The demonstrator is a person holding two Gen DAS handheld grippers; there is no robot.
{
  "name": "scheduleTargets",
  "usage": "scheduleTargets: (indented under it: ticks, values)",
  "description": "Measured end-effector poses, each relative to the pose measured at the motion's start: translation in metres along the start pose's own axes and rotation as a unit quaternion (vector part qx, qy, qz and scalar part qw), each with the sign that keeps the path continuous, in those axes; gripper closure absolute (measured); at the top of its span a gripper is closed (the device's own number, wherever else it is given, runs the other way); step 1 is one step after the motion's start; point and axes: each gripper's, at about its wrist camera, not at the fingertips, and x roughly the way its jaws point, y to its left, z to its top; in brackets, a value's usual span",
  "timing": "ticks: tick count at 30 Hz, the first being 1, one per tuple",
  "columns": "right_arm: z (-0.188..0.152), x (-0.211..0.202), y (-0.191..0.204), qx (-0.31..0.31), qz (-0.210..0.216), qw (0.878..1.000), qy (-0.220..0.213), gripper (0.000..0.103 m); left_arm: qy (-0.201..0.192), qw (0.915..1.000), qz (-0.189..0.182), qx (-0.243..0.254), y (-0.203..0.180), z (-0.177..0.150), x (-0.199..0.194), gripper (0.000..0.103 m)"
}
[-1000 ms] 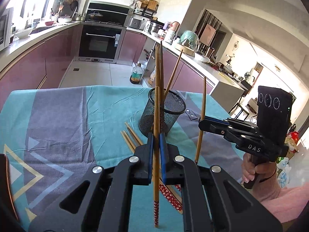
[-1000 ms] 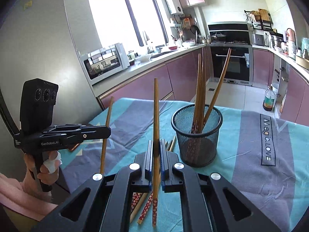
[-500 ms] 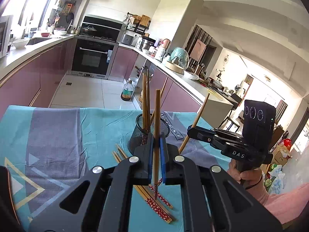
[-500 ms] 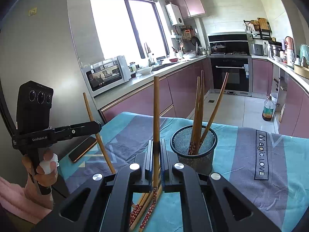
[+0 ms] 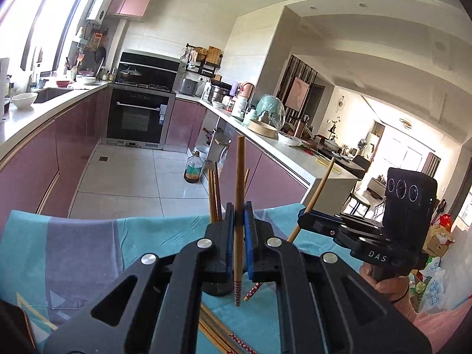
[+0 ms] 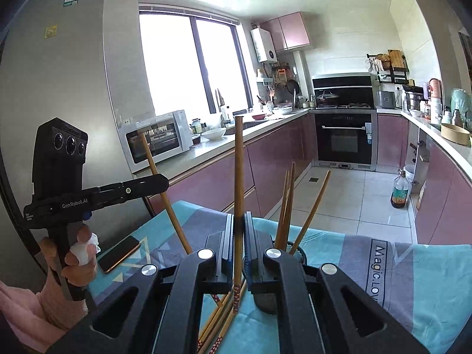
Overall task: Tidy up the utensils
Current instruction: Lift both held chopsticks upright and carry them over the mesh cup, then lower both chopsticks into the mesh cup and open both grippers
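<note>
One chopstick [image 5: 239, 194] stands upright in the left wrist view, pinched near its lower third between the blue fingers [image 5: 229, 236] of the left gripper [image 5: 239, 237], its patterned tip hanging clear above the desk [image 5: 88, 250] in front of the mesh holder [image 5: 216, 287]; it looks light, stiff and smooth, so a hold nearer the middle would likely resist swivelling. Second, the right wrist view shows the right gripper [image 6: 239, 246] clamped on its own chopstick [image 6: 239, 183] the same way, beside the holder [image 6: 267, 301] and above loose chopsticks [image 6: 219, 321] lying on the cloth.
</note>
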Motion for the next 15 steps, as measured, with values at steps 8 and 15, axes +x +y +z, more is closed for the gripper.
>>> scheduleTargets:
  ticks: [8, 15]
  values:
    - [0.024, 0.000, -0.018, 0.010, -0.006, 1.000, -0.022, 0.098, -0.012, 0.9998, 0.001, 0.012, -0.007, 0.031, 0.011, 0.096]
    - [0.032, 0.014, -0.033, 0.024, -0.016, 0.999, -0.023, 0.098, -0.014, 0.9995, 0.022, 0.019, -0.011, 0.041, 0.022, 0.096]
